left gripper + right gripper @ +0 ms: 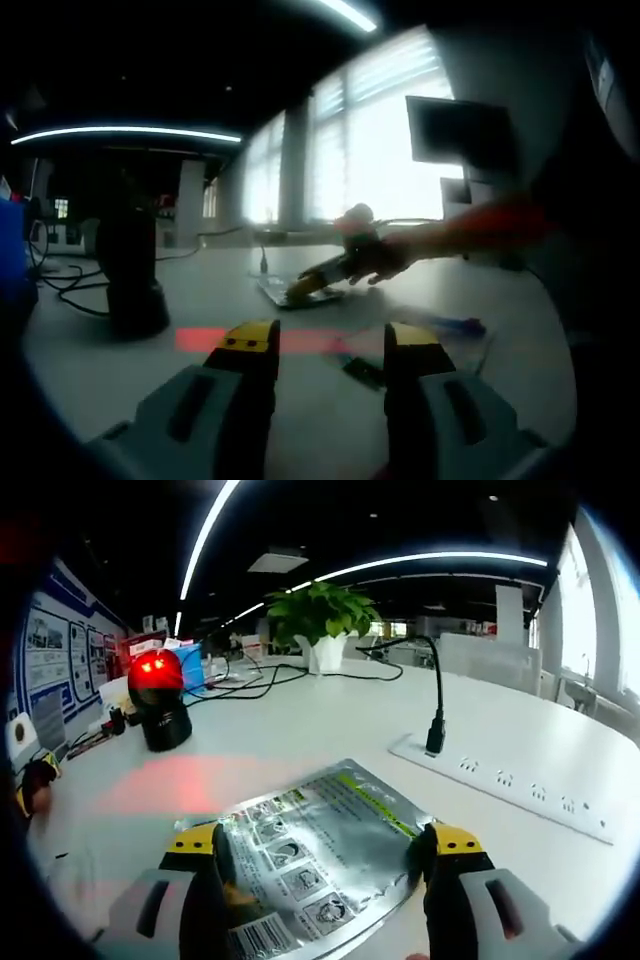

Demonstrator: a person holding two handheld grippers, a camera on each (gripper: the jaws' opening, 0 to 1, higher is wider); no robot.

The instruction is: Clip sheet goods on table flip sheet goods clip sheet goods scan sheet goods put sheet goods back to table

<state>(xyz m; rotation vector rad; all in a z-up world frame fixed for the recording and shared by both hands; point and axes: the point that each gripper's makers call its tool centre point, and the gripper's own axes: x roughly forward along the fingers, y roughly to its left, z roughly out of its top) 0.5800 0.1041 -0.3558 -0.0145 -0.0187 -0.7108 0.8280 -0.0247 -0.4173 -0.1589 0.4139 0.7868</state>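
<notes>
In the right gripper view the sheet goods [320,855] are a flat silver foil pouch, shiny and slightly crinkled, printed with rows of small pictures, a yellow-green stripe along its far edge and a barcode at the near corner. It lies on the white bench [330,730] between the two yellow-tipped fingers of the right gripper [325,852], which stand wide, one at each side edge of the pouch; whether they touch it I cannot tell. Beyond the fingertips, to the left, stands a black scanner [160,705] with a glowing red head, and a reddish glow falls on the bench in front of it. Ahead and to the right lies a white power strip [505,780] with a black plug and cable [436,715] rising from it. Farther off sits a potted plant [325,620].

In the left gripper view the left gripper [330,345] has its fingers wide apart with nothing between them, above the bench. Ahead of them, the other gripper, blurred, reaches in from the right over the pouch.
</notes>
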